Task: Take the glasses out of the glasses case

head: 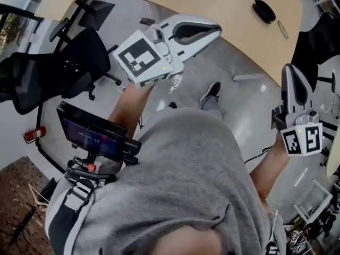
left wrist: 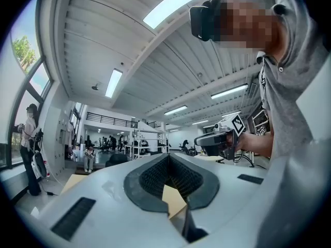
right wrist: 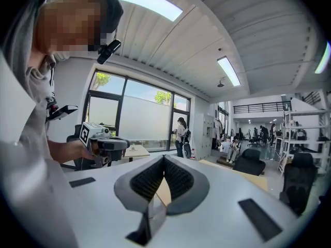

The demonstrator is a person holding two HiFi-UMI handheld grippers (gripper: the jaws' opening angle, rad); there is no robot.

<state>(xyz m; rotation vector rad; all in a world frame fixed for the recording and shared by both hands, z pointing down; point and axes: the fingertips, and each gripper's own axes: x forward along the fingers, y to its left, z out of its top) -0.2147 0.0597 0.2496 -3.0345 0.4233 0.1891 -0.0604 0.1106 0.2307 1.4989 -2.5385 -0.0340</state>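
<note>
Claws both clenched, empty: left claw (head: pixel 217 32) and right claw (head: pixel 290 69) hover off the surface (head: pixel 212 4). I see the dark glasses case (head: pixel 264 10) lying toward its right edge.

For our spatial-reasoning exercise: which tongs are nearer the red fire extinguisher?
Left. In the head view the left tongs are up and right of the red fire extinguisher; the right tongs are across the person's body, far right.

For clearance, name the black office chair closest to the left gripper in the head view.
The black office chair with the wide backrest, right beside the left gripper's marker cube; the other black chairs all sit farther from it.
</note>
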